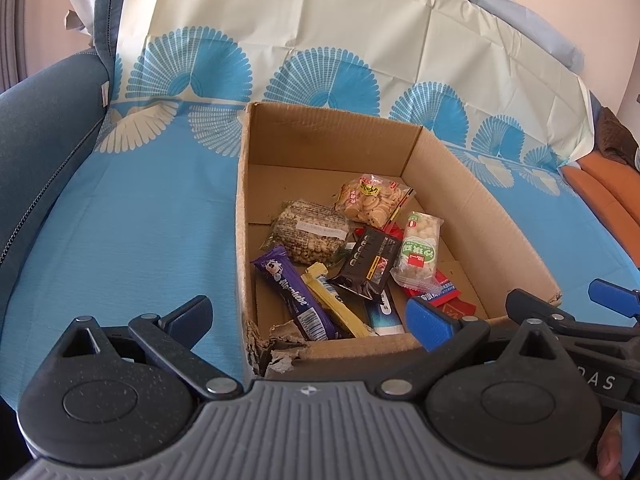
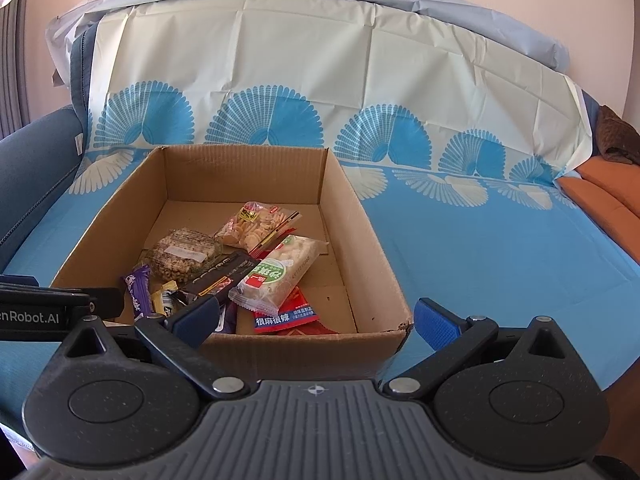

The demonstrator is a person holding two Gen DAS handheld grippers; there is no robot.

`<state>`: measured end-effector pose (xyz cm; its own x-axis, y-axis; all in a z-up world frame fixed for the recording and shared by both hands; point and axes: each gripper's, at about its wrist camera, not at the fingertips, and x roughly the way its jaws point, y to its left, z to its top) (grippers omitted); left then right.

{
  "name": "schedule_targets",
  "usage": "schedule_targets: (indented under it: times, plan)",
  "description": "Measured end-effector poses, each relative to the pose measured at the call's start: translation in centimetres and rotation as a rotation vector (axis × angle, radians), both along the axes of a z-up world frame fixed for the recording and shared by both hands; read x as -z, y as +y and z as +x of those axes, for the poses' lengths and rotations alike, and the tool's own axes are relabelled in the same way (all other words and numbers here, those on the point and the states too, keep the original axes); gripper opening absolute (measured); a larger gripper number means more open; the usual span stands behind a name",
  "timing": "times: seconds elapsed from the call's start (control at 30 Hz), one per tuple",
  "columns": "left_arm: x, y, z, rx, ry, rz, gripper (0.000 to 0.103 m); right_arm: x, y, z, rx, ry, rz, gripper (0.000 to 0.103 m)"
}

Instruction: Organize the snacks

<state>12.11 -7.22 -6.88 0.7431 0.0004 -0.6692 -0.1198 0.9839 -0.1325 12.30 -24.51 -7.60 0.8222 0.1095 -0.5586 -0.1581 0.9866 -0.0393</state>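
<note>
An open cardboard box (image 1: 472,216) (image 2: 360,216) stands on a blue patterned cloth. Inside lie several snacks: a purple chocolate bar (image 1: 294,294) (image 2: 138,292), a yellow bar (image 1: 336,304), a black packet (image 1: 368,266) (image 2: 224,272), a peanut bag (image 1: 310,230) (image 2: 182,254), a cracker bag (image 1: 370,198) (image 2: 256,226), a white-green rice cake packet (image 1: 418,252) (image 2: 280,270) and a red packet (image 1: 444,290) (image 2: 286,314). My left gripper (image 1: 308,320) is open and empty at the box's near edge. My right gripper (image 2: 316,320) is open and empty at the box's near wall; it also shows in the left wrist view (image 1: 560,300).
The blue and cream cloth (image 1: 140,220) (image 2: 500,248) covers a sofa seat and back. A dark blue armrest (image 1: 36,140) is at the left. An orange cushion (image 2: 608,200) lies at the right. The box's near left corner (image 1: 272,352) is torn.
</note>
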Motion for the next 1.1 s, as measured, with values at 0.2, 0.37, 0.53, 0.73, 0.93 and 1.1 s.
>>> schedule_targets:
  times: [0.2,0.37,0.53,0.73,0.93,1.1]
  plan:
    - [0.1,0.0,0.0,0.0,0.0,-0.002,0.103,0.0,-0.1,0.1,0.0,0.0,-0.001,0.102]
    - [0.1,0.0,0.2,0.003,0.001,-0.005,0.103,0.0,-0.3,0.1,0.005,0.0,0.002,0.102]
    - [0.1,-0.2,0.1,0.012,-0.009,-0.005,0.103,0.1,-0.5,0.3,0.012,-0.004,0.007,0.102]
    - [0.1,-0.3,0.0,0.024,-0.016,-0.014,0.103,0.1,-0.6,0.3,0.028,-0.003,0.018,0.102]
    - [0.2,-0.4,0.1,0.03,-0.021,-0.018,0.103,0.2,-0.6,0.4,0.033,-0.002,0.02,0.102]
    - [-0.1,-0.9,-0.3,0.062,-0.065,-0.013,0.103,0.1,-1.0,0.5,0.04,-0.006,0.049,0.102]
